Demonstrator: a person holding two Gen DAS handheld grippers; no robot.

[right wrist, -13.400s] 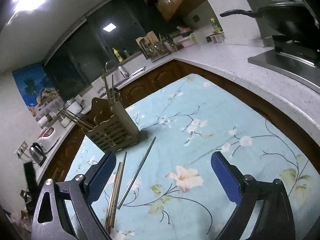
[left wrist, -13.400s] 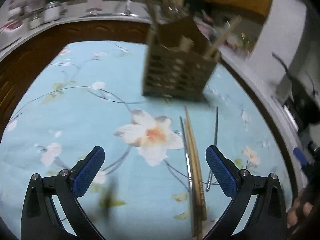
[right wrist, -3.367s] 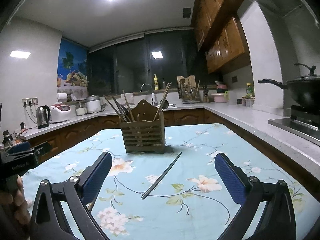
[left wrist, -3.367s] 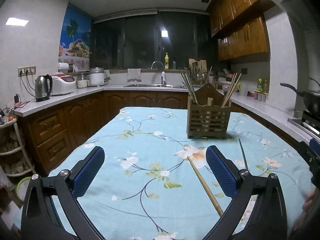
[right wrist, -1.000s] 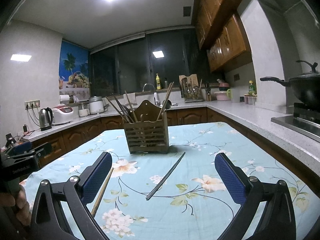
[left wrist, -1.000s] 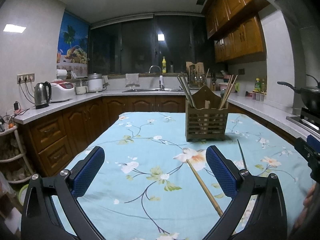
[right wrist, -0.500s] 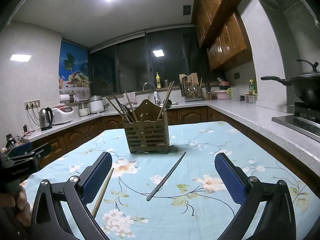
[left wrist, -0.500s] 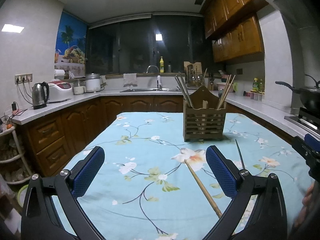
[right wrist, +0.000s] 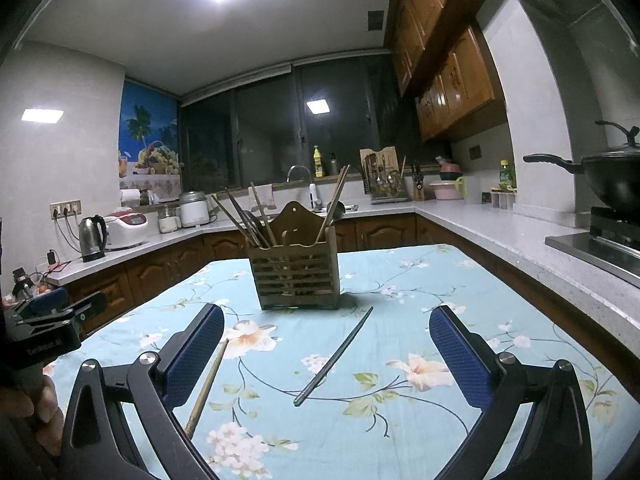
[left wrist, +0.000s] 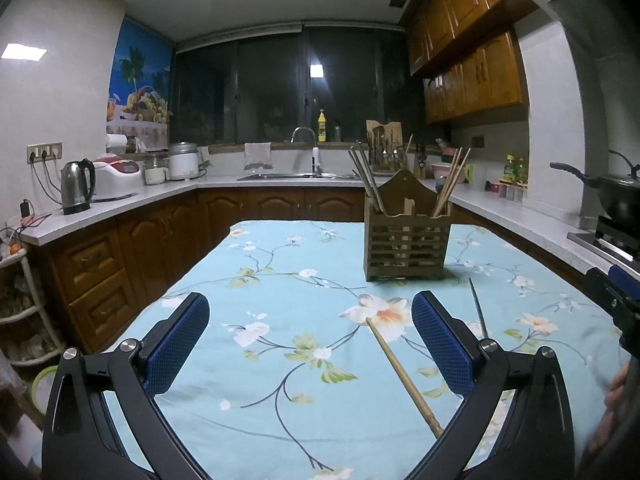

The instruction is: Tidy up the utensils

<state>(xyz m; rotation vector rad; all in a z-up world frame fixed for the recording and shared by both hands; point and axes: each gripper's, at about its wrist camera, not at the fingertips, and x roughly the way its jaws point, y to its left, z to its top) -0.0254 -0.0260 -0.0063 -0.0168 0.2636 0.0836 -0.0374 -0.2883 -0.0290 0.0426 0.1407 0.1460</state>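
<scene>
the left gripper (left wrist: 310,338) is held low over the light blue floral tablecloth (left wrist: 280,280), blue-padded jaws spread wide with nothing between them. same deal for the right gripper (right wrist: 326,354), spread apart and empty. the slatted brown wooden utensil holder (left wrist: 407,246) is stood upright on the cloth at about 1 o'clock in the left wrist view, and near 12 o'clock in the right wrist view, with wooden chopsticks (left wrist: 451,182) leaned out of its compartments. a single light wooden chopstick (left wrist: 402,374) is laid flat on the cloth, seen between the left jaws toward 4 o'clock, apart from the holder. a dark metal chopstick (right wrist: 335,355) is laid flat too, seen between the right jaws, its far tip close to the holder's base but not touching. a black wok (right wrist: 616,178) is parked on the stove at 3 o'clock, and a steel kettle (left wrist: 78,186) is seen on the counter at 9 o'clock.
</scene>
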